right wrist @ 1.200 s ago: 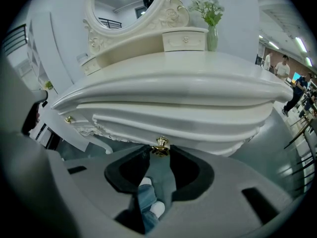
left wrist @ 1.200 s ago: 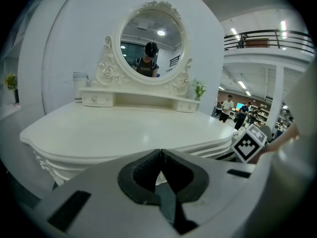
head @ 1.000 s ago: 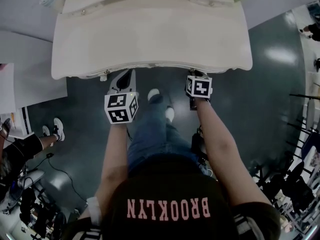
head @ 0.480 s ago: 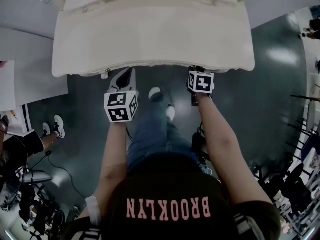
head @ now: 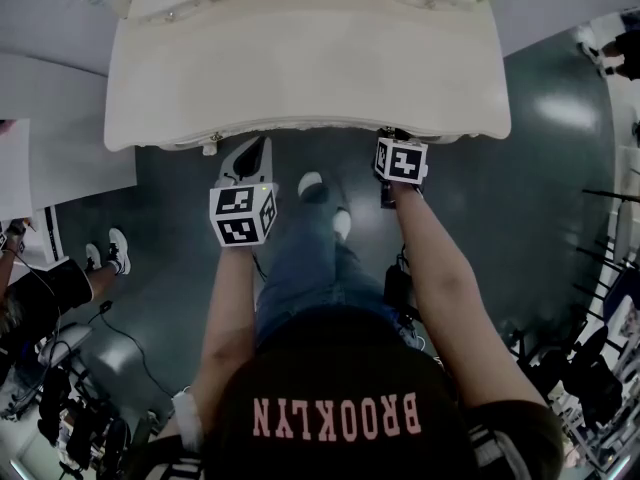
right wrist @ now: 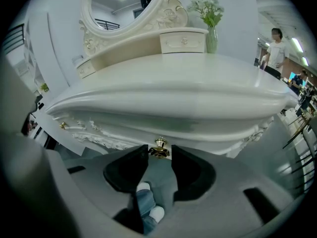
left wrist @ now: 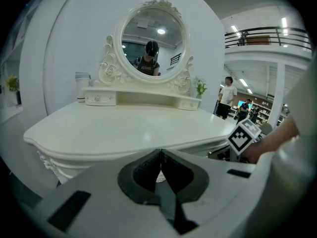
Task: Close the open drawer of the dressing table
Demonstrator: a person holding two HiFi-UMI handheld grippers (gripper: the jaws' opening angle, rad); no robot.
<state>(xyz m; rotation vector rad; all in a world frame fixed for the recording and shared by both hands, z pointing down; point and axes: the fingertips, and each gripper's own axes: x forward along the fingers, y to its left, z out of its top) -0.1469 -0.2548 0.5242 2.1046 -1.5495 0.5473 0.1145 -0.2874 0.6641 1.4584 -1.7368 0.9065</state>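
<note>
The white dressing table [head: 300, 68] fills the top of the head view. Its drawer front [right wrist: 148, 135] sits tucked under the tabletop's edge, in line with the carved apron. The drawer's gold knob [right wrist: 159, 148] stands between the tips of my right gripper [right wrist: 159, 155]. Those jaws have just been opening and stand a little apart from the knob on both sides. In the head view my right gripper [head: 393, 140] reaches under the table's front edge. My left gripper [head: 258, 150] hangs just short of that edge, its jaws shut on nothing, tips meeting in the left gripper view [left wrist: 161, 152].
An oval mirror [left wrist: 154, 38] and small drawers [left wrist: 100, 98] stand at the table's back, with a vase of flowers [right wrist: 211, 19]. A second gold knob [right wrist: 62, 125] is further left. The person's feet [head: 310, 186] are below the table. A bystander [head: 60, 278] and cables are at the left.
The right gripper has crept slightly closer to the table's front edge. The left gripper has stayed where it was.
</note>
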